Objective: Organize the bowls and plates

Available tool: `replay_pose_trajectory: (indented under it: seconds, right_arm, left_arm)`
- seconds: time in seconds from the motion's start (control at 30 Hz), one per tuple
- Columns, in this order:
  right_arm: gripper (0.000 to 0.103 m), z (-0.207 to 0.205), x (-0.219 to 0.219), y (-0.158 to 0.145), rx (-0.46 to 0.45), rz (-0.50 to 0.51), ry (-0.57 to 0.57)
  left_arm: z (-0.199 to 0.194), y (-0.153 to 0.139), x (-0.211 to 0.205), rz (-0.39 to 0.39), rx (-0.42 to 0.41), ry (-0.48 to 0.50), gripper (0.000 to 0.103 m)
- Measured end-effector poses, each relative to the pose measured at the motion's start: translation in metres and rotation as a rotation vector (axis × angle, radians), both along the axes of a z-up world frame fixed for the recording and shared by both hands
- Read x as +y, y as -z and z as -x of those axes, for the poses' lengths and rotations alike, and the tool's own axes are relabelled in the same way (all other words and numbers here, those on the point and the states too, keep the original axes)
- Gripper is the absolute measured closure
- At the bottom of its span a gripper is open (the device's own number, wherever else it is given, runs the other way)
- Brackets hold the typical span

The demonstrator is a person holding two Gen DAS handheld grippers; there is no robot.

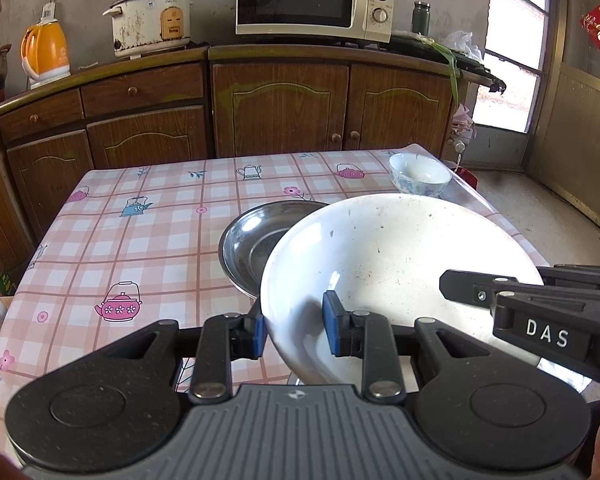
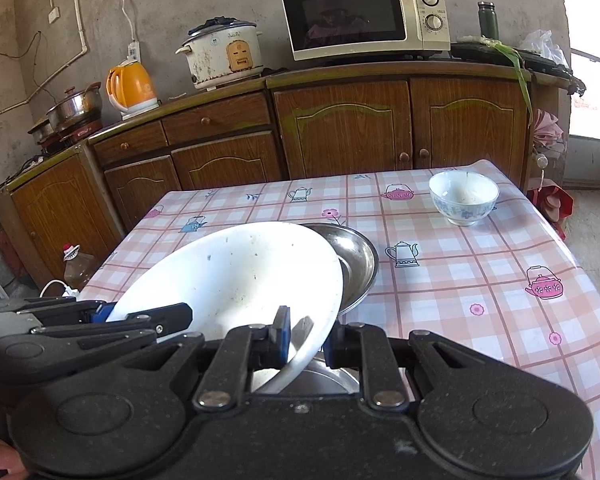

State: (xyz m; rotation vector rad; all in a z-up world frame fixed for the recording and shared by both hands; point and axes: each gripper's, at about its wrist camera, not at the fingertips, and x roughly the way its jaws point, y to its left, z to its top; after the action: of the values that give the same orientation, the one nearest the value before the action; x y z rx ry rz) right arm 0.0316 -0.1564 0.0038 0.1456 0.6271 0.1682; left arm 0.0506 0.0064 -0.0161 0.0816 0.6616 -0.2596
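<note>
Grippers both pinch the rim of the white ceramic plate (image 1: pixel 380 264), left gripper (image 1: pixel 294 330) and right gripper (image 2: pixel 306 340) on opposite edges, holding it tilted over the steel plate (image 1: pixel 256 240) on the table (image 1: pixel 140 220); looks stiff, slick, breakable, so 2 rim grips seem smart.

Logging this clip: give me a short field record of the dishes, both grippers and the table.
held item: white plate, speckled with residue, tilted
left gripper: shut on the plate's near rim
right gripper: shut on the plate's rim
metal dish: on the table, partly hidden behind the plate
second metal dish: below the plate, near the right gripper
small bowl: blue-patterned, upright, alone near the table's far right corner
table: pink checked cloth with teapot prints
stacking: plate not yet set down
</note>
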Motion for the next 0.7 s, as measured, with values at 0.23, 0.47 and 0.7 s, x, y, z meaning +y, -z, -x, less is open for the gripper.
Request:
replay_pose_trajectory:
  seconds: [0.23,0.47,0.7]
  right_arm:
    - [0.081,0.002,-0.002,0.005,0.01,0.0,0.0]
    - [0.081,0.004,-0.003,0.01,0.024,0.003,0.0]
    - [0.081,0.007,-0.004,0.015,0.036,0.006,0.001]
  left_arm:
    - [0.001,0.003,-0.001,-0.005,0.011,0.008,0.075]
    - [0.002,0.007,-0.002,-0.002,0.027,0.009,0.075]
    - [0.005,0.012,-0.003,-0.002,0.04,0.011,0.075]
